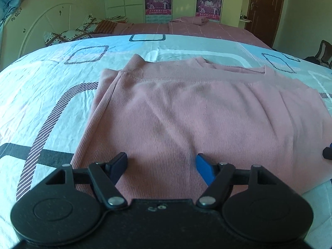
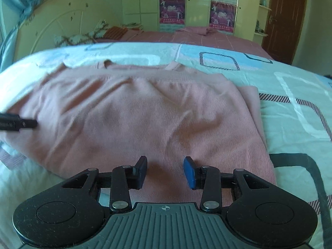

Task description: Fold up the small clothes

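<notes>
A pink ribbed top (image 1: 186,114) lies folded flat on the patterned bed sheet (image 1: 41,87), its neckline at the far side and a sleeve tucked under its left edge. My left gripper (image 1: 161,164) hovers over the near hem with its jaws wide apart and nothing between the pads. In the right wrist view the same top (image 2: 134,120) fills the middle, and my right gripper (image 2: 166,170) stands open over its near right part, its narrower gap bare. A black part of the left gripper (image 2: 18,123) shows at that view's left edge.
The sheet (image 2: 290,114) spreads wide around the top on all sides. Beyond it lie a pink checked cover (image 1: 207,29) and pillows (image 1: 68,34) by a white headboard (image 1: 41,20). Wardrobes with posters (image 1: 158,0) and a brown door (image 1: 265,8) stand at the back.
</notes>
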A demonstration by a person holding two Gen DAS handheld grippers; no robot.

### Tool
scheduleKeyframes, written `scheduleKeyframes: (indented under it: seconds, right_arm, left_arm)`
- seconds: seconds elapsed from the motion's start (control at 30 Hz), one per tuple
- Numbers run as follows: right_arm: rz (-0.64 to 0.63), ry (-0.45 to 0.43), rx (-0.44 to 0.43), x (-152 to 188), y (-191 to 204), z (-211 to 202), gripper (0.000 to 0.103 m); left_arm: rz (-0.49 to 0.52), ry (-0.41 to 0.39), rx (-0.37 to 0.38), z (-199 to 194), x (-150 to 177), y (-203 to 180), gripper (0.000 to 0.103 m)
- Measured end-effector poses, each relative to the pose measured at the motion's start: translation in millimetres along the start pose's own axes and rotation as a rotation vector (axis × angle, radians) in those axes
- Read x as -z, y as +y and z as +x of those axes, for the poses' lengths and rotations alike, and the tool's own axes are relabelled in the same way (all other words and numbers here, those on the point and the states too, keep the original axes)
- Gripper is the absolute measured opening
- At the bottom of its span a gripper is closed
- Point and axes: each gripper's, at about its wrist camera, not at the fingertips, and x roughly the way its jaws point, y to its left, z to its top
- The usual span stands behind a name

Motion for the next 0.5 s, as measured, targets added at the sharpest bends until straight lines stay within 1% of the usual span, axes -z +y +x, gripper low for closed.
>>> scheduleKeyframes:
  seconds: [0.03, 0.1, 0.2, 0.3, 0.37, 0.43, 0.5]
  right_arm:
    - [0.029, -0.012, -0.021, -3.1, -0.8, -4.3, 0.039]
    - [0.072, -0.030, -0.057, -10.9, 2.8, -11.1, 0.039]
    - [0.068, -0.043, -0.085, -22.9, 19.2, -14.6, 0.039]
    - [0.052, -0.046, -0.084, -29.9, 41.4, -12.5, 0.039]
    - [0.066, -0.042, -0.085, -32.0, 53.9, -10.8, 0.039]
    - [0.065, -0.043, -0.087, -35.1, 66.0, -7.5, 0.039]
    - [0.051, -0.049, -0.073, -39.5, 78.3, -2.9, 0.039]
  left_arm:
    - [-0.008, 0.003, 0.004, -2.7, -0.5, 1.2, 0.072]
    - [-0.022, 0.007, 0.019, -8.3, -1.2, 4.0, 0.076]
    - [-0.036, 0.019, 0.044, -13.9, -0.8, 8.3, 0.080]
    - [-0.065, 0.036, 0.078, -19.7, 2.3, 17.2, 0.081]
    - [-0.096, 0.037, 0.101, -25.3, 7.1, 24.9, 0.083]
    - [-0.117, 0.043, 0.119, -31.0, 13.0, 31.9, 0.083]
    - [-0.134, 0.049, 0.137, -37.0, 19.4, 38.9, 0.084]
